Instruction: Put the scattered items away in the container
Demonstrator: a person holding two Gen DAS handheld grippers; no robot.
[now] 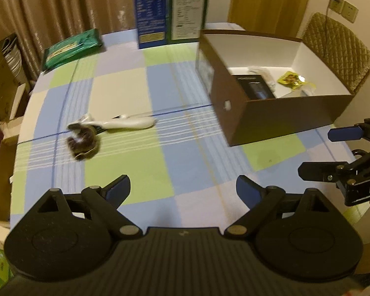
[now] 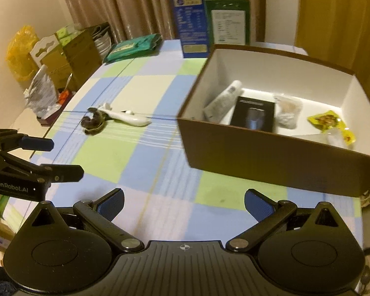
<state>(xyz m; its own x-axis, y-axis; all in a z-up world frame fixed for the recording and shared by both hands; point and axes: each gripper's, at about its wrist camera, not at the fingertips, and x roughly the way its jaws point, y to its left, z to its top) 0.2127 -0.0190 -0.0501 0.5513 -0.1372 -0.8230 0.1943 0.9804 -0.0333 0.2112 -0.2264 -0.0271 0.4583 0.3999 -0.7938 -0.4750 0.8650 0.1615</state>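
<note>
Box (image 2: 271,153) already holds a tube (image 2: 224,101), a black pack (image 2: 254,113) and snack bags (image 2: 330,123); left on the desk (image 1: 140,167): a white tool (image 1: 125,123) touching a dark bundle (image 1: 82,144). Left claw (image 1: 182,190) and right claw (image 2: 183,203) both spread, empty
</note>
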